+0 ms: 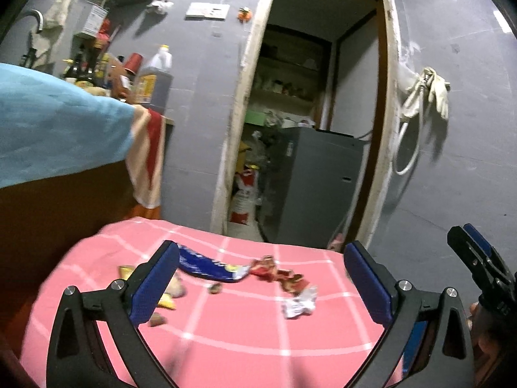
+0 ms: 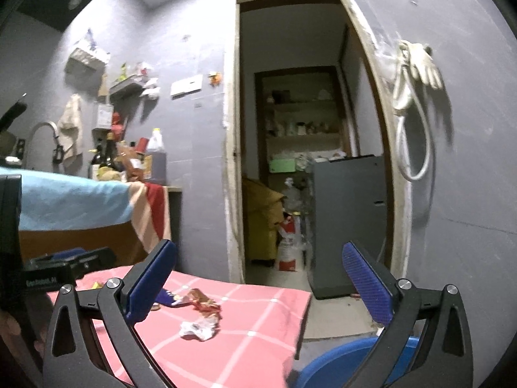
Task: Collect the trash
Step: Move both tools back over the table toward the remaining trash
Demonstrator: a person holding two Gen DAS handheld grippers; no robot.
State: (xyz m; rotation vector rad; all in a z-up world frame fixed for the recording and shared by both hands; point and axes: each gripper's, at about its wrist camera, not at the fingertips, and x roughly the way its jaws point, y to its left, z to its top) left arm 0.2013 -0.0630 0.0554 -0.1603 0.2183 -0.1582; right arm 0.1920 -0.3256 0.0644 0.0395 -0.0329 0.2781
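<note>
Trash lies on a table under a pink checked cloth (image 1: 245, 333): a blue snack wrapper (image 1: 206, 263), a red crumpled wrapper (image 1: 278, 274), a white crumpled paper (image 1: 299, 304), yellow scraps (image 1: 166, 302) and small brown bits (image 1: 156, 320). My left gripper (image 1: 261, 278) is open and empty, above the near side of the trash. My right gripper (image 2: 258, 278) is open and empty, at the table's right edge; it also shows in the left wrist view (image 1: 475, 252). The white paper (image 2: 197, 328) and red wrapper (image 2: 203, 302) show in the right wrist view. A blue bin (image 2: 339, 362) stands below the table's right side.
An open doorway (image 1: 307, 129) leads to a storeroom with a grey cabinet (image 1: 316, 187) and shelves. A counter at the left holds bottles (image 1: 152, 80) and a blue cloth (image 1: 58, 129). Gloves and a hose (image 1: 423, 97) hang on the right wall.
</note>
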